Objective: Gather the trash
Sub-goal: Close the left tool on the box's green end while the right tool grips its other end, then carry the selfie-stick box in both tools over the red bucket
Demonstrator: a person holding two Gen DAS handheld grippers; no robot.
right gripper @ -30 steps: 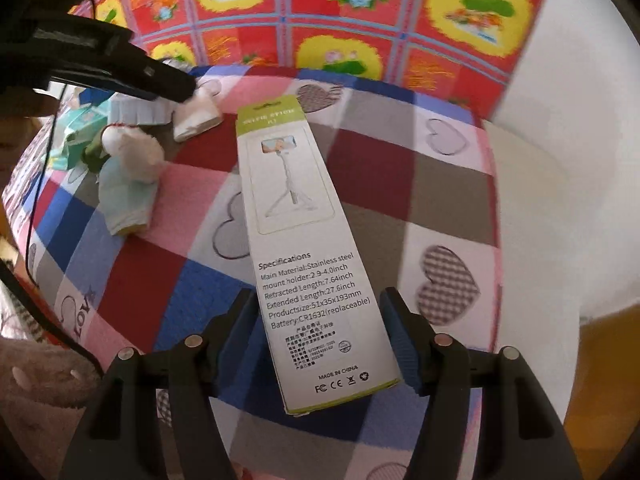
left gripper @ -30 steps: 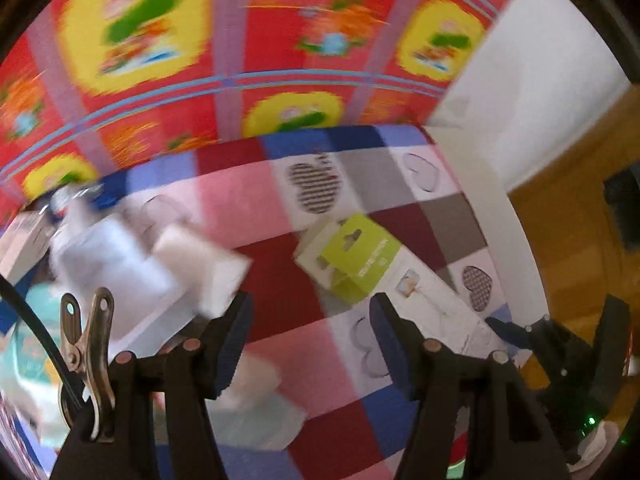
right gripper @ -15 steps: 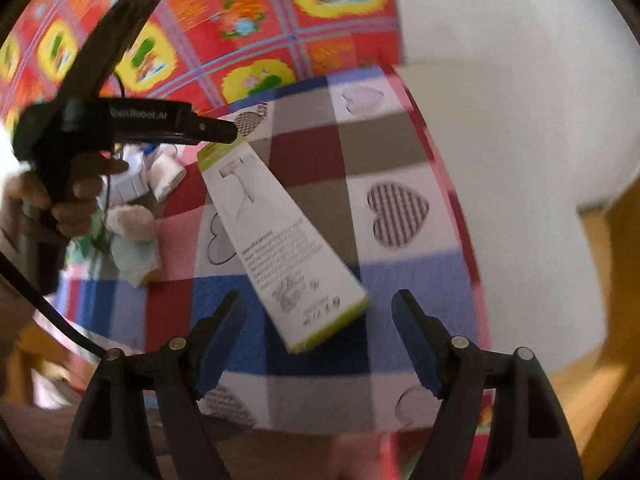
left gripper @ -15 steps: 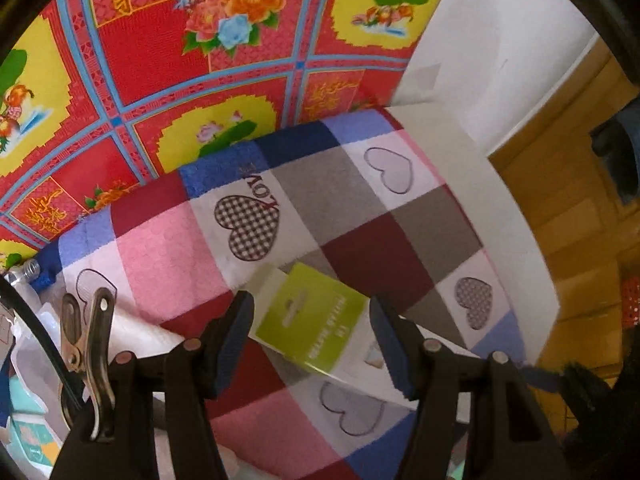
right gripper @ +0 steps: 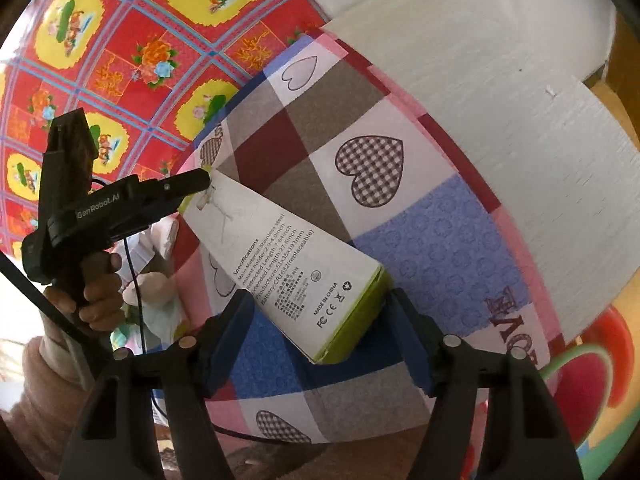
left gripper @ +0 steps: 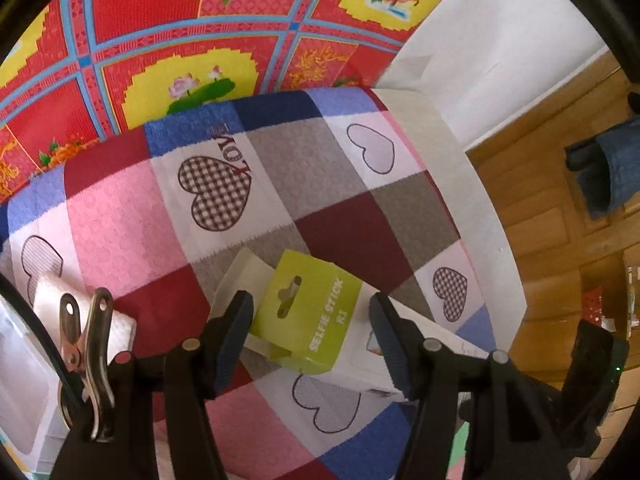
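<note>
Right gripper (right gripper: 320,344) spread wide around the near green end of the long selfie stick box (right gripper: 288,264), not pinching yet. Probably lined up for a grab. Box flat on the checked heart cloth (right gripper: 440,240). At the far end, left gripper (left gripper: 310,340) open too, either side of the green flap. Further off, crumpled tissues (right gripper: 154,292) waiting.

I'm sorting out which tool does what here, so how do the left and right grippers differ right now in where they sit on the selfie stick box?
The left gripper straddles the green hang-tab end of the selfie stick box; the right gripper straddles the opposite end, by the printed specifications. The left gripper carries a metal clip beside its fingers; the right shows none. Both are open, with the box lying on the checked cloth.
</note>
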